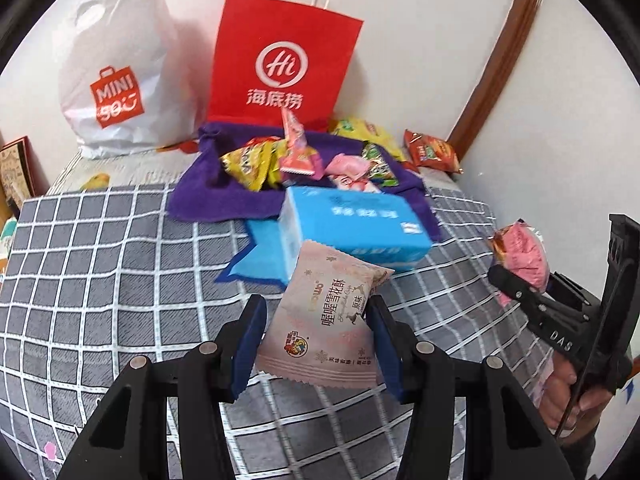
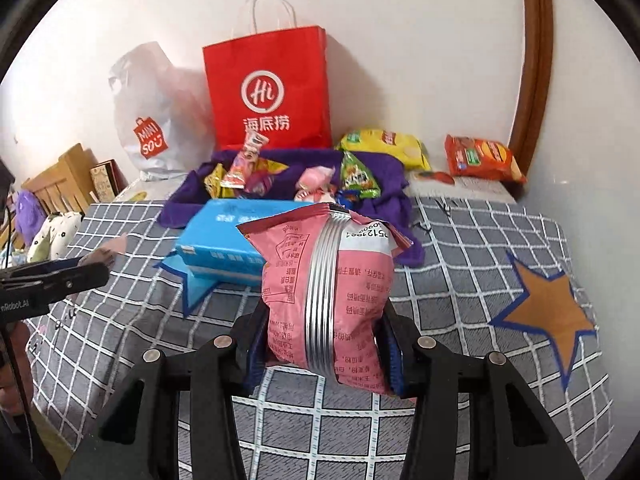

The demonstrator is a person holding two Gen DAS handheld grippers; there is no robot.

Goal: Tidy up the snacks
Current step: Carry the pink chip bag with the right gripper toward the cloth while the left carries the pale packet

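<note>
While both packets hang clear above the checked cover (image 1: 100, 264), I want to carry them level toward the purple cloth (image 1: 208, 200) at the back, where the other snacks lie heaped. My left gripper (image 1: 316, 340) has its blue pads pressed on the two edges of a pale pink snack packet (image 1: 328, 324), jaws part-way apart across its width; my right gripper (image 2: 324, 344) is clamped on the lower end of a puffy pink packet (image 2: 332, 280), squeezing its waist. I judge the puffy one may slip or burst if I press harder, so I'd hold steady pressure and avoid swinging. A blue tissue pack (image 2: 224, 240) sits directly between my grippers and the cloth, so I should pass above it. Behind stand a red paper bag (image 2: 268, 92) and a white plastic bag (image 1: 116, 72); yellow and orange packets (image 2: 480, 156) lie off to the right.
</note>
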